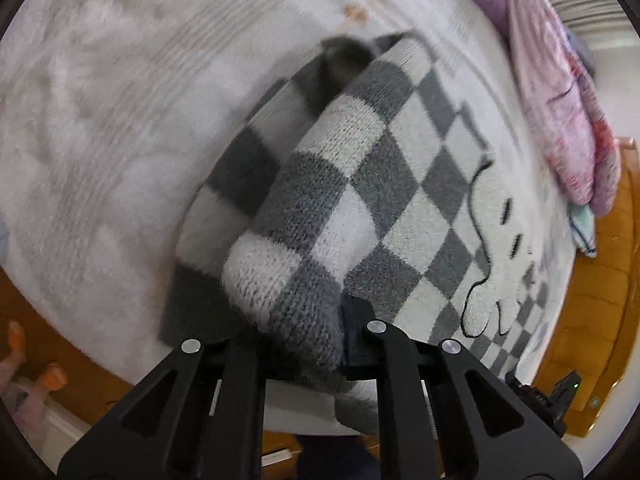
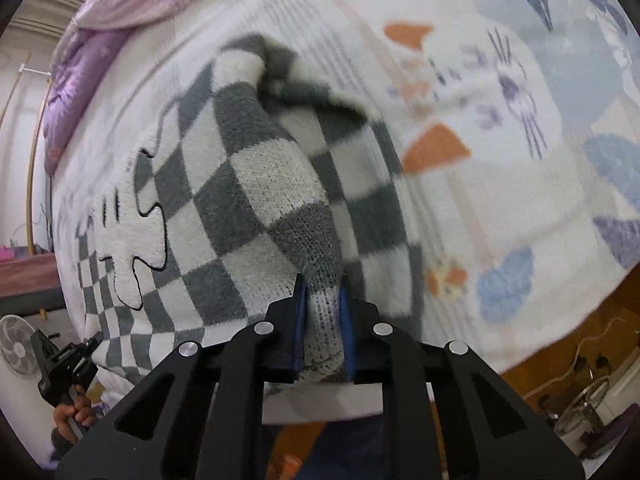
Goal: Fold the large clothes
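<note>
Two grips made: left gripper (image 1: 308, 344) and right gripper (image 2: 323, 320) each clenched on checked sweater (image 1: 400, 184) at bed's (image 1: 100, 120) near edge. Probably only first fold begun; most still spread flat.

A bed (image 2: 500, 208) covered with a pale sheet printed with orange, blue and purple cartoon shapes fills most of both views. A grey-and-white checked knit garment (image 2: 224, 208) lies on it, left of centre in the right-wrist view, partly lifted into a ridge. Purple and pink bedding (image 1: 560, 92) is piled along the upper right edge of the left-wrist view.
</note>
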The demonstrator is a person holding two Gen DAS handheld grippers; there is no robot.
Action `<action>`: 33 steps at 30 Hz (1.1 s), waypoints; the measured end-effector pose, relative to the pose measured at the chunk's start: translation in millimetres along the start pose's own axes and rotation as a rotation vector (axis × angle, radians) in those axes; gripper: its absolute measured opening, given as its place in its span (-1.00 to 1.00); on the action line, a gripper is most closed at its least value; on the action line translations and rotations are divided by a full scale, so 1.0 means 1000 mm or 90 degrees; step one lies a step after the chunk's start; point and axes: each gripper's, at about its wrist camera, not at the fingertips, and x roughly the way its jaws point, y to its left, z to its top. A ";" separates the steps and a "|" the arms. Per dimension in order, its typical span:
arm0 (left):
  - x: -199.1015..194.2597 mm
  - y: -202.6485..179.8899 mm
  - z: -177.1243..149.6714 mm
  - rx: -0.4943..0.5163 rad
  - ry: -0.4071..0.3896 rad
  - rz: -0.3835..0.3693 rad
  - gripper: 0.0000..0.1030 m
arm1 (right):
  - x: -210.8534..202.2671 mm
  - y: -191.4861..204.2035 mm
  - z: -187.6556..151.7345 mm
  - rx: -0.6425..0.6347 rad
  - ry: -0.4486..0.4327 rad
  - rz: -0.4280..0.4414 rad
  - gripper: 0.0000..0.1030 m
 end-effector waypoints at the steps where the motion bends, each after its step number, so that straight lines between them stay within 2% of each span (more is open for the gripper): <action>1: 0.006 0.004 -0.002 -0.004 0.001 0.005 -0.73 | 0.007 -0.002 -0.003 -0.006 -0.002 -0.002 -0.73; 3: 0.025 0.011 -0.002 -0.014 0.007 0.023 -0.62 | 0.029 -0.005 -0.004 -0.013 0.009 -0.033 -0.72; 5: 0.040 0.014 -0.003 -0.010 0.014 0.051 -0.40 | 0.045 -0.005 0.000 -0.007 0.012 -0.057 -0.67; 6: 0.045 0.014 -0.002 -0.006 0.012 0.064 -0.28 | 0.047 -0.005 0.002 -0.003 0.011 -0.063 -0.56; 8: 0.045 0.014 -0.001 -0.010 0.012 0.058 -0.20 | 0.047 -0.004 0.005 0.004 0.020 -0.081 -0.39; 10: 0.037 0.015 0.000 -0.009 0.018 0.058 0.08 | 0.033 -0.004 0.008 0.007 0.021 -0.093 -0.31; 11: 0.030 0.016 0.000 -0.005 0.015 0.054 0.13 | 0.025 -0.002 0.011 0.006 0.015 -0.111 -0.22; 13: 0.014 0.022 0.000 -0.007 0.008 0.034 0.28 | -0.001 0.007 0.015 -0.010 -0.022 -0.177 -0.18; 14: 0.004 0.027 0.000 -0.012 0.001 0.022 0.28 | -0.010 0.013 0.017 -0.022 -0.039 -0.184 -0.18; 16: -0.009 0.034 0.003 -0.019 -0.013 0.014 0.32 | -0.026 0.037 0.028 -0.059 -0.075 -0.163 -0.18; 17: -0.015 0.038 0.006 -0.025 -0.024 0.010 0.32 | -0.029 0.053 0.033 -0.076 -0.087 -0.143 -0.19; 21: -0.014 0.047 0.020 -0.036 -0.034 0.013 0.34 | -0.017 0.145 0.052 -0.189 -0.107 -0.015 -0.80; 24: -0.006 0.048 0.026 -0.047 -0.028 0.012 0.36 | 0.008 0.205 0.064 -0.229 -0.103 0.033 -0.94; 26: -0.001 0.050 0.029 -0.043 -0.021 0.019 0.40 | 0.029 0.236 0.076 -0.246 -0.101 0.034 -0.96; 29: 0.009 0.051 0.034 -0.046 -0.009 0.024 0.40 | 0.060 0.254 0.087 -0.239 -0.074 0.036 -0.98; 31: 0.014 0.051 0.038 -0.050 -0.003 0.022 0.40 | 0.088 0.264 0.085 -0.268 -0.059 -0.022 -1.00; 33: 0.017 0.052 0.042 -0.046 0.003 0.020 0.42 | 0.107 0.254 0.090 -0.279 -0.050 -0.049 -1.00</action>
